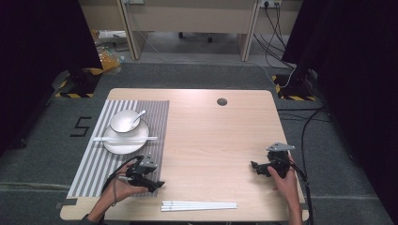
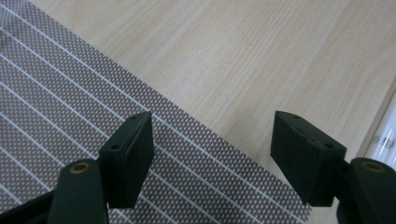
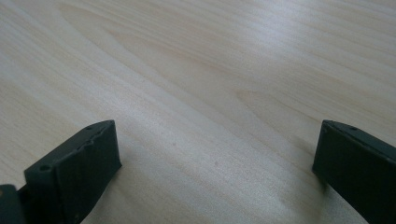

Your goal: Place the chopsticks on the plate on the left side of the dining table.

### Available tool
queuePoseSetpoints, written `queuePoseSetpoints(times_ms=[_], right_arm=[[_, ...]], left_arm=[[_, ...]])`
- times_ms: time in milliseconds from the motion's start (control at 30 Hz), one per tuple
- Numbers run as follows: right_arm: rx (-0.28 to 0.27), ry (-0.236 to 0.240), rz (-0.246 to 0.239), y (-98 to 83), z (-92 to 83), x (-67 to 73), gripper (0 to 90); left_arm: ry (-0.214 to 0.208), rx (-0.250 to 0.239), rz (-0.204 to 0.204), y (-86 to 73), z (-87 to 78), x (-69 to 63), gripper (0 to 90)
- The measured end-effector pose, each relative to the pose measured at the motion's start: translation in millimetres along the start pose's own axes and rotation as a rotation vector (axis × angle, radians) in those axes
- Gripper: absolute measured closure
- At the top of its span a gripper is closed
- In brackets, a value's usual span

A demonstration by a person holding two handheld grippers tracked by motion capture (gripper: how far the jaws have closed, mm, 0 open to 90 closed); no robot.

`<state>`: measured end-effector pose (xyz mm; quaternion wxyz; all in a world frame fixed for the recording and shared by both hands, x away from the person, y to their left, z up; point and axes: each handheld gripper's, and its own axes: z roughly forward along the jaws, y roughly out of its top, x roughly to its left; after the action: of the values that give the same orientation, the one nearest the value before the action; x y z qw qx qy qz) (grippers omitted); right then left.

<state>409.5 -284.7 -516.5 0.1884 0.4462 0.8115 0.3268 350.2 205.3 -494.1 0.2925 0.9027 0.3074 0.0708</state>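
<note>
From the high view, the left tongs (image 1: 157, 184) sit low over the near right corner of the striped placemat (image 1: 89, 173), pointed off toward the white chopsticks (image 1: 199, 205) that lie flat along the near edge of the counter (image 1: 211, 136), just beside the tongs but not touching them. Nothing is held. Further back on the mat there's a white plate (image 1: 123, 144) with a bowl (image 1: 124, 122) on it, a spoon (image 1: 139, 117) resting in the bowl and another pair of chopsticks (image 1: 124, 138) laid across the plate. The right tongs (image 1: 255, 167) are way over on the right side of the counter, well apart from everything, held in the right hand (image 1: 285, 180).

Left gripper view: the left tongs (image 2: 212, 154) are spread wide with nothing between the jaws, just the placemat (image 2: 70, 107) edge and bare wood below. A sliver of the white chopsticks (image 2: 385, 137) peeks in at the right edge, beyond the right jaw.

Right gripper view: the right tongs (image 3: 217, 163) are wide open too, empty, with plain wood of the counter (image 3: 196, 70) under them.
</note>
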Motion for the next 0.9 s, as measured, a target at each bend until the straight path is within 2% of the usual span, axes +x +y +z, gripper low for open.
queuePoseSetpoints(times_ms=[133, 200, 467, 600, 900], right_arm=[[0.0, 0.0, 0.0, 0.0, 0.0, 0.0, 0.7], [-0.001, 0.0, -0.002, 0.0, 0.0, -0.1, 0.7], [0.0, 0.0, -0.001, 0.0, 0.0, 0.1, 0.7], [0.0, 0.0, -0.001, 0.0, -0.1, 0.1, 0.7], [0.0, -0.001, 0.001, -0.1, -0.1, 0.3, 0.7]], left_arm=[[0.003, 0.003, -0.001, -5.4, 0.5, -2.1, 27.3], [0.018, 0.005, 0.001, -6.8, 0.2, -3.1, 26.6], [0.02, -0.017, -0.014, -12.0, 1.4, -7.0, 24.5], [0.039, -0.022, 0.004, -14.7, 1.4, -9.6, 24.0], [0.057, -0.043, -0.004, -18.8, 2.3, -15.1, 19.5]])
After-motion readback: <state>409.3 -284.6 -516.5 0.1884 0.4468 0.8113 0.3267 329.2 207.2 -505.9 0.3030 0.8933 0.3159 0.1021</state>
